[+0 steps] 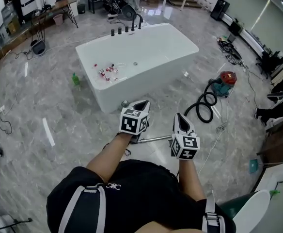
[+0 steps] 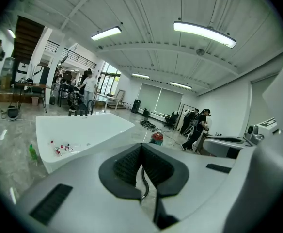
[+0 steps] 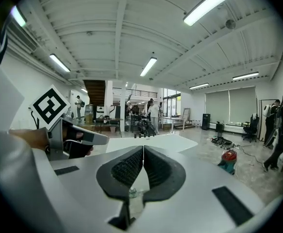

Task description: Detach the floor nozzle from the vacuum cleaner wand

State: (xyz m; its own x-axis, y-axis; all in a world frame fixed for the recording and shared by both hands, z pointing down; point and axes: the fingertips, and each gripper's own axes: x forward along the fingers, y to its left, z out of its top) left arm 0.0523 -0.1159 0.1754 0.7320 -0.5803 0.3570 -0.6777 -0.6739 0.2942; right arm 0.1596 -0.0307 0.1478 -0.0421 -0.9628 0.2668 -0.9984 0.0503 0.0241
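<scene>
Vacuum wand, both ends hidden behind left tongs and right tongs, each closed, empty

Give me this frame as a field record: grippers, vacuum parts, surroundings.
left gripper: shut, nothing between the jaws
right gripper: shut, nothing between the jaws
wand: metal tube lying on the floor, below the two grippers, not held
floor nozzle: cannot make it out
vacuum cleaner: red canister on the floor at right, black hose coiled beside it
bathtub: white, ahead of the grippers, small items inside
green bottle: on the floor left of the bathtub
</scene>
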